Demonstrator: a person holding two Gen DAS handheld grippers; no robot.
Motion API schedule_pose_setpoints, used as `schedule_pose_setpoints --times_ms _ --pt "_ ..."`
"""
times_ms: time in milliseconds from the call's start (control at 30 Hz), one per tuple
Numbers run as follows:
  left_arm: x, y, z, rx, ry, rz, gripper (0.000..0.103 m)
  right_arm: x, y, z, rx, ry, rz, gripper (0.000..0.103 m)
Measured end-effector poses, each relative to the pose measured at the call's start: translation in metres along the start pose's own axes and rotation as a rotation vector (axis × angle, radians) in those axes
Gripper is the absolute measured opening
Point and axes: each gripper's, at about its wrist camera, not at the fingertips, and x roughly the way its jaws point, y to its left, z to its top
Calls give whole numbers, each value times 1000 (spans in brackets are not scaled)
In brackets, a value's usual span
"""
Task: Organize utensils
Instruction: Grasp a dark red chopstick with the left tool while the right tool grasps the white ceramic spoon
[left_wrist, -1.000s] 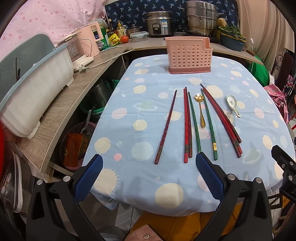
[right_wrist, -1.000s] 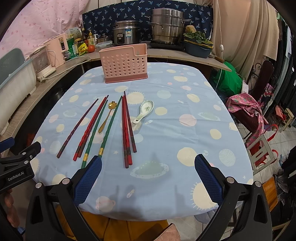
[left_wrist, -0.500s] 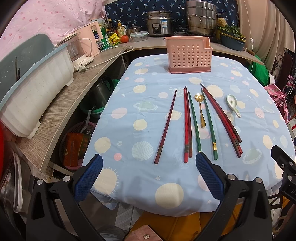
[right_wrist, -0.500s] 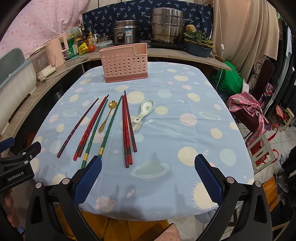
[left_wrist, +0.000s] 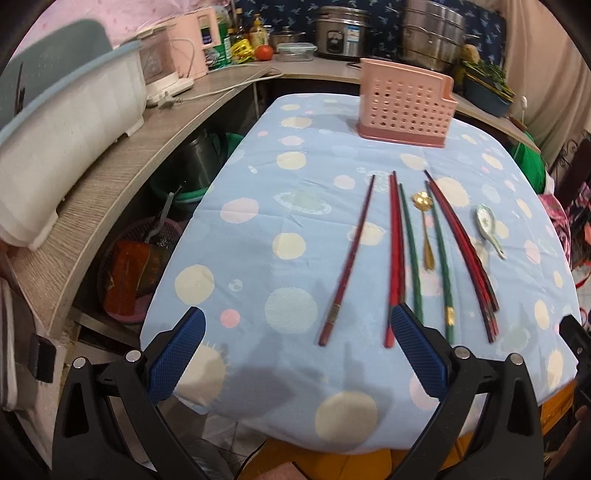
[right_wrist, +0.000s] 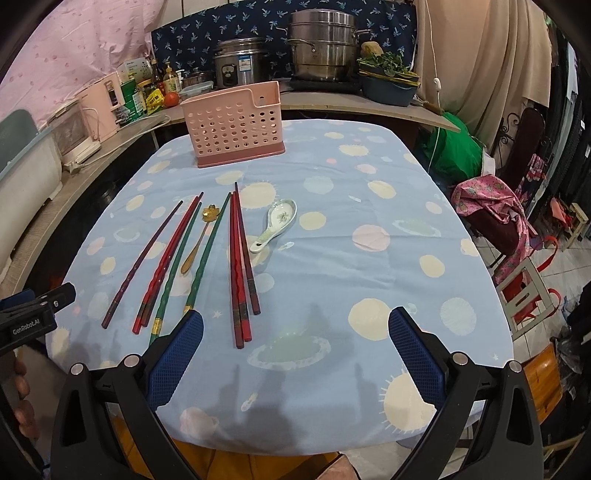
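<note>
Nothing has yet been organized: the pink perforated utensil holder (right_wrist: 236, 123) near the table's far edge appears empty, while the chopsticks (right_wrist: 240, 258), gold spoon (right_wrist: 201, 236) and ceramic spoon (right_wrist: 277, 223) lie mid-table toward the near edge. The left gripper (left_wrist: 295, 350) and right gripper (right_wrist: 295, 350) are held wide open, empty.

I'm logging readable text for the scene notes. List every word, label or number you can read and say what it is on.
"GenRobot.AI": on the left gripper's black body, seen from the right wrist view.
Rice cooker sticker: too small to read.
Bottles and packets on the counter: labels blurred, unreadable.
Pink appliance panel: unreadable.
</note>
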Motion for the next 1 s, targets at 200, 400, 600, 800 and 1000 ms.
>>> schedule_pose_setpoints --times_ms 200,400,600,800,1000 --pt "39 -2 4 15 60 -21 89 21 -4 7 12 28 11 96" --pt "70 -9 -4 40 143 -57 68 34 -5 18 14 39 23 96" --pt "72 -9 -10 45 160 -91 47 49 -6 34 36 44 55 90" --pt "67 -12 -11 49 175 -141 12 70 -3 55 71 52 111 70" --pt "66 -20 -12 65 183 -152 7 103 -2 64 126 109 167 39"
